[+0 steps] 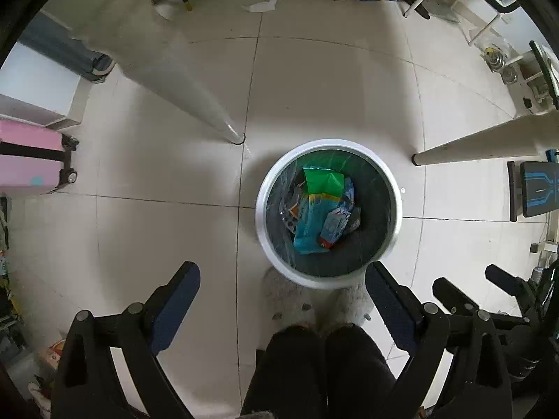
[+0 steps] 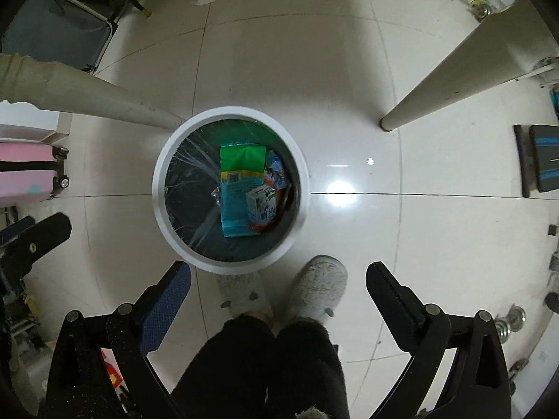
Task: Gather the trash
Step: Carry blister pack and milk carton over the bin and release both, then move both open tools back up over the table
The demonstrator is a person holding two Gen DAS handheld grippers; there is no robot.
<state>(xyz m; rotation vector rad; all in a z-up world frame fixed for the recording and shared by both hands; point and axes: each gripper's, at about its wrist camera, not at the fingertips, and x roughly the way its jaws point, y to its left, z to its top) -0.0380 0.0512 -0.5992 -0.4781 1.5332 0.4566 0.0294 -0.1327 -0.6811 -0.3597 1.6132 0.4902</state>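
Observation:
A round white trash bin with a dark liner stands on the tiled floor; it also shows in the right wrist view. Inside lie a green and blue packet and a small white carton, among other wrappers. My left gripper is open and empty, held above the floor just in front of the bin. My right gripper is open and empty, to the right of the bin and above it. The right gripper's fingers show at the right edge of the left wrist view.
Two pale table legs stand on either side of the bin. A pink suitcase is at the left. The person's slippered feet stand right before the bin. Crumpled white paper lies on the far floor.

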